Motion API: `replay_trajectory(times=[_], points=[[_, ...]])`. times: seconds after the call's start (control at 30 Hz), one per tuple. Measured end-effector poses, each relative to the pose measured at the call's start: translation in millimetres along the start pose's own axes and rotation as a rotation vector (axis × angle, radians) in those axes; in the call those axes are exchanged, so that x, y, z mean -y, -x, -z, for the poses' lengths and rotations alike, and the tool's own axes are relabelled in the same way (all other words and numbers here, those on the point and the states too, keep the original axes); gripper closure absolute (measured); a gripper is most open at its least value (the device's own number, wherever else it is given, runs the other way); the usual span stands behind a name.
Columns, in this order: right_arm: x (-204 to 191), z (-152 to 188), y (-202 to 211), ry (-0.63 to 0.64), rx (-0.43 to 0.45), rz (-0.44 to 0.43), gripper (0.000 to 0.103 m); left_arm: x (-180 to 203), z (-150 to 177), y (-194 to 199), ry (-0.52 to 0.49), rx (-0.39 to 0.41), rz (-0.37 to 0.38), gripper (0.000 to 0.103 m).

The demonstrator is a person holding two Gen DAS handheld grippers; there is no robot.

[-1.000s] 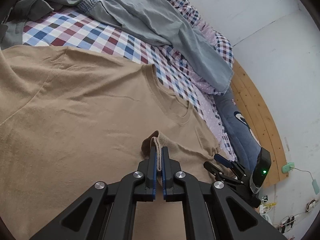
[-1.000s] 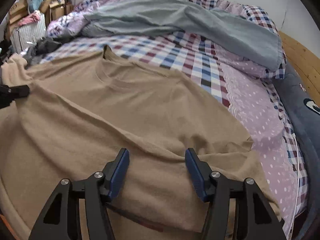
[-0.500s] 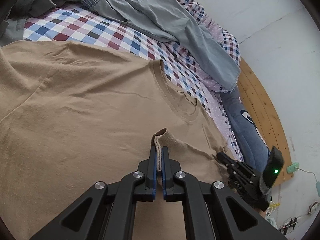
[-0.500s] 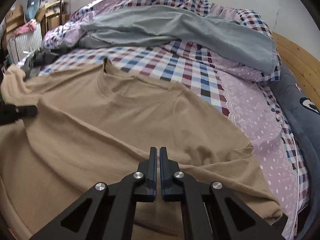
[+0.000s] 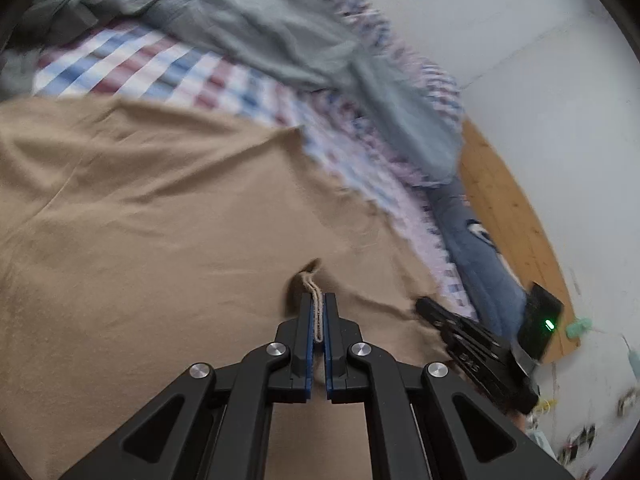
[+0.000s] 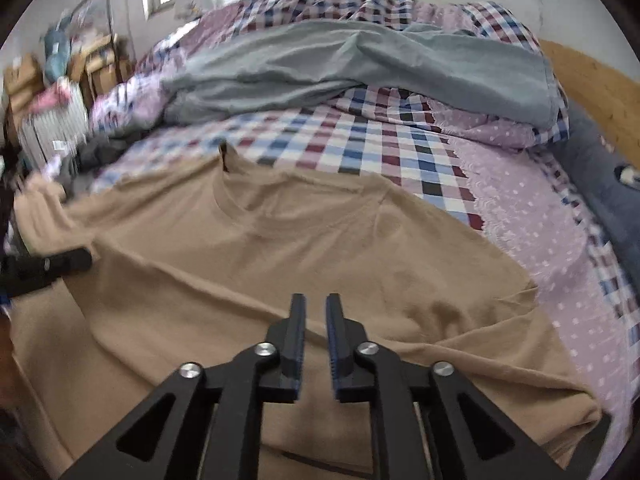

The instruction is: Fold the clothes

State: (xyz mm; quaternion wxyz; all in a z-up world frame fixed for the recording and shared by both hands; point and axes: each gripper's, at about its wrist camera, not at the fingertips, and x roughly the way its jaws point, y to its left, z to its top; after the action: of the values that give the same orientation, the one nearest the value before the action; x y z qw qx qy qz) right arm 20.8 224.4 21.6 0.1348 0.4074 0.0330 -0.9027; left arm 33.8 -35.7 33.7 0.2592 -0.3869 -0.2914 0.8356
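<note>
Now left hand-held gripper (image 5: 318,312) pinches tan shirt (image 5: 160,216) hem — right hand-held gripper (image 6: 315,320) slightly parted.

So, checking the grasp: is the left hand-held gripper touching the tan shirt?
Touching: left wrist view shows the left hand-held gripper pinching the tan shirt.

blurred: checked bedspread (image 5: 224,76) | cut off: tan shirt (image 6: 320,248) hem
</note>
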Motion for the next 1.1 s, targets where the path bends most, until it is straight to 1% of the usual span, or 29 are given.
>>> replay_trajectory(times=[0.03, 0.1, 0.13, 0.17, 0.23, 0.3, 0.37, 0.4, 0.43, 0.47, 0.5, 0.53, 0.57, 0.6, 0.7, 0.77, 0.9, 1.0, 1.07, 1.1], points=[[3, -1, 1, -0.022, 0.004, -0.014, 0.077, 13, 4, -2, -0.075, -0.028, 0.026, 0.101], [8, -3, 2, -0.065, 0.011, -0.041, 0.071, 41, 15, -9, -0.232, -0.107, 0.064, 0.101], [11, -4, 3, -0.086, 0.015, -0.055, 0.070, 55, 20, -13, -0.310, -0.147, 0.083, 0.101], [14, -5, 4, -0.108, 0.018, -0.068, 0.070, 65, 30, -20, -0.368, -0.206, 0.086, 0.101], [19, -7, 5, -0.151, 0.025, -0.096, 0.070, 70, 44, -30, -0.410, -0.281, 0.078, 0.101], [24, -9, 6, -0.192, 0.032, -0.123, 0.069, 66, 53, -40, -0.390, -0.367, 0.105, 0.100], [19, -10, 3, -0.186, 0.024, -0.148, 0.069, 63, 58, -43, -0.364, -0.402, 0.115, 0.098], [15, -10, 2, -0.176, 0.022, -0.156, 0.069, 61, 59, -44, -0.346, -0.408, 0.122, 0.094], [11, -10, 1, -0.165, 0.021, -0.165, 0.069, 58, 57, -45, -0.317, -0.413, 0.134, 0.085], [7, -10, 1, -0.155, 0.020, -0.174, 0.069, 56, 56, -45, -0.286, -0.416, 0.146, 0.078], [3, -9, 0, -0.145, 0.019, -0.182, 0.069, 54, 55, -45, -0.262, -0.416, 0.155, 0.062], [-1, -9, -1, -0.135, 0.017, -0.191, 0.069, 52, 52, -44, -0.238, -0.412, 0.170, 0.052], [-5, -9, -1, -0.125, 0.016, -0.200, 0.069, 51, 51, -41, -0.217, -0.403, 0.188, 0.049], [-9, -9, -2, -0.115, 0.015, -0.208, 0.069, 51, 49, -38, -0.204, -0.390, 0.198, 0.047], [-22, -9, -4, -0.084, 0.011, -0.234, 0.069, 50, 41, -29, -0.174, -0.344, 0.209, 0.046], [-25, -9, -5, -0.080, 0.010, -0.244, 0.069, 47, 36, -26, -0.166, -0.311, 0.179, 0.046], [-21, -8, -6, -0.104, 0.014, -0.237, 0.069, 41, 32, -29, -0.150, -0.289, 0.112, 0.046], [-18, -8, -7, -0.115, 0.013, -0.229, 0.069, 40, 32, -33, -0.141, -0.278, 0.081, 0.046], [-16, -8, -6, -0.120, 0.014, -0.225, 0.069, 39, 31, -36, -0.141, -0.270, 0.074, 0.046], [-16, -8, -5, -0.121, 0.017, -0.223, 0.068, 41, 31, -37, -0.153, -0.266, 0.066, 0.046]])
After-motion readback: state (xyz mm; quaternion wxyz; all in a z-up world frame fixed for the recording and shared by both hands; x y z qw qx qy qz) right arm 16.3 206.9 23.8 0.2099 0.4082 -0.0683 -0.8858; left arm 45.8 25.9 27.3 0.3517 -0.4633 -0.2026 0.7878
